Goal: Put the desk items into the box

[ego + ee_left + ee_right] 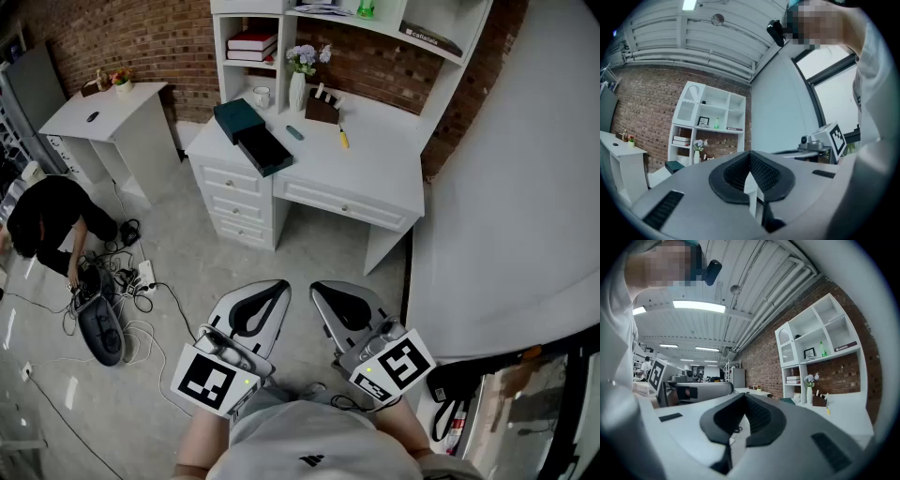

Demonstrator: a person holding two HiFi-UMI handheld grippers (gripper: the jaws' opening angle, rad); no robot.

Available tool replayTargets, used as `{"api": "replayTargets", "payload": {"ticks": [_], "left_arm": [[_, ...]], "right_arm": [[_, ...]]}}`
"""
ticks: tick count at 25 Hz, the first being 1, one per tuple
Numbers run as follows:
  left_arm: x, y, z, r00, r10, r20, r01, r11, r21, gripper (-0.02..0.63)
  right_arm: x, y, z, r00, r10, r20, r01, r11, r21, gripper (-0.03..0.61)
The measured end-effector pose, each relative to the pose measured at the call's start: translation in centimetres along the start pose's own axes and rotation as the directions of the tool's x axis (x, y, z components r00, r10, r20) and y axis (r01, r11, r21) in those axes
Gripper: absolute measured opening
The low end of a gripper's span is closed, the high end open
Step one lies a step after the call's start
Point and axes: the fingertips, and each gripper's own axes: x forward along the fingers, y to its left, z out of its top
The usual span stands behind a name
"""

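Left gripper (277,288) and right gripper (319,289) both closed, empty, well apart from the surface (375,159). Yellow pen (343,138) near its back edge looks light, stiff, slim: pinch mid-barrel. Box (248,131) sits by the left edge.

A red brick wall (122,37) runs behind a tall white shelf unit (222,56) holding stacked red books (253,45). To the left stands a small white side table (103,112). On the grey floor (309,253), a person in dark clothes (52,220) crouches over a tangle of cables (131,281). A plain white wall (525,187) fills the right side.
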Motion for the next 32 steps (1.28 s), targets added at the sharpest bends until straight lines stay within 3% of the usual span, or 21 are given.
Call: {"api": "replayTargets", "payload": {"ticks": [22, 26, 32], "left_arm": [[-2.9, 4.0, -0.7, 0.999, -0.034, 0.008, 0.034, 0.999, 0.006, 0.012], [-1.9, 4.9, -1.1, 0.999, -0.038, 0.024, 0.038, 0.999, 0.001, 0.012], [1.8, 6.2, -1.6, 1.000, -0.017, 0.021, 0.017, 1.000, 0.010, 0.012]], "right_arm": [[3.6, 2.3, -1.0, 0.999, -0.043, -0.003, 0.043, 0.999, 0.004, 0.011], [3.8, 1.1, -1.5, 0.999, -0.047, -0.013, 0.048, 0.997, 0.063, 0.018], [4.5, -2.5, -1.8, 0.998, -0.057, -0.015, 0.058, 0.997, 0.056, 0.037]]}}
